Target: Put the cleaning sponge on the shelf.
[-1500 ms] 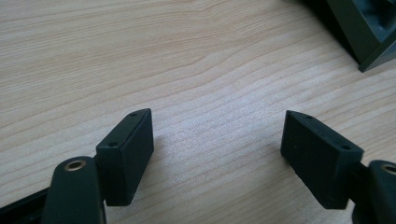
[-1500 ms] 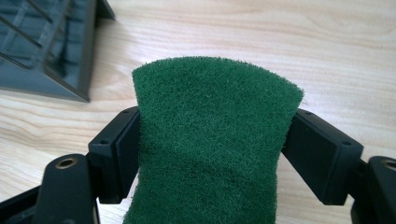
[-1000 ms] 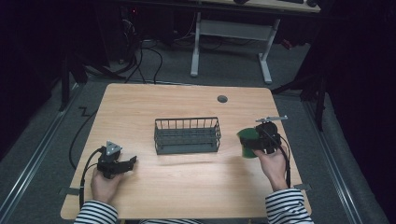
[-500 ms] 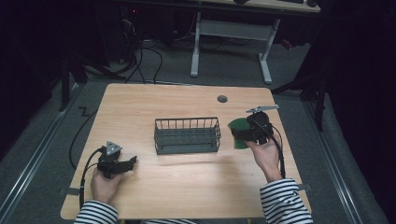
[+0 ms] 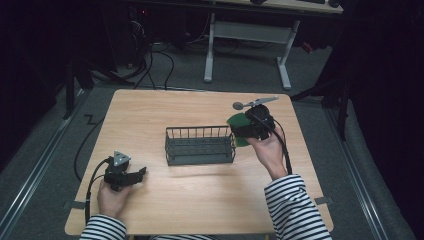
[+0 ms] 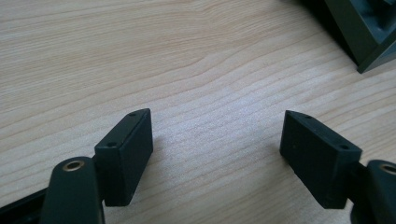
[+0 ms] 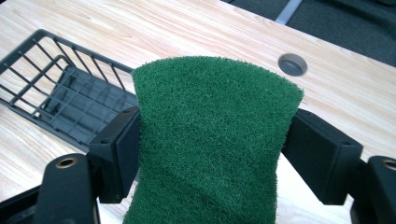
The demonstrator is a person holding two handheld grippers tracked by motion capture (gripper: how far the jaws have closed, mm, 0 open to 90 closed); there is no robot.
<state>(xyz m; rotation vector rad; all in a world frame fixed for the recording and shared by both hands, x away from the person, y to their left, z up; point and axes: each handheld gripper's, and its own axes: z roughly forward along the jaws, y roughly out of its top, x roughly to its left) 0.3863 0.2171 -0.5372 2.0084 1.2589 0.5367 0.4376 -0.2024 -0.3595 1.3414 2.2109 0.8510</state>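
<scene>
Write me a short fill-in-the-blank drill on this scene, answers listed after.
1. The right gripper is shut on a green ____.
2. The wire basket holds ____.
3. The left gripper has its jaws ____, over bare table.
4. The pad is raised just beside the ____.

Missing words: pad; nothing; open; basket

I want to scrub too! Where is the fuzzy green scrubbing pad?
The fuzzy green scrubbing pad is pinched in the right gripper, at the right end of the dark wire basket.
</scene>
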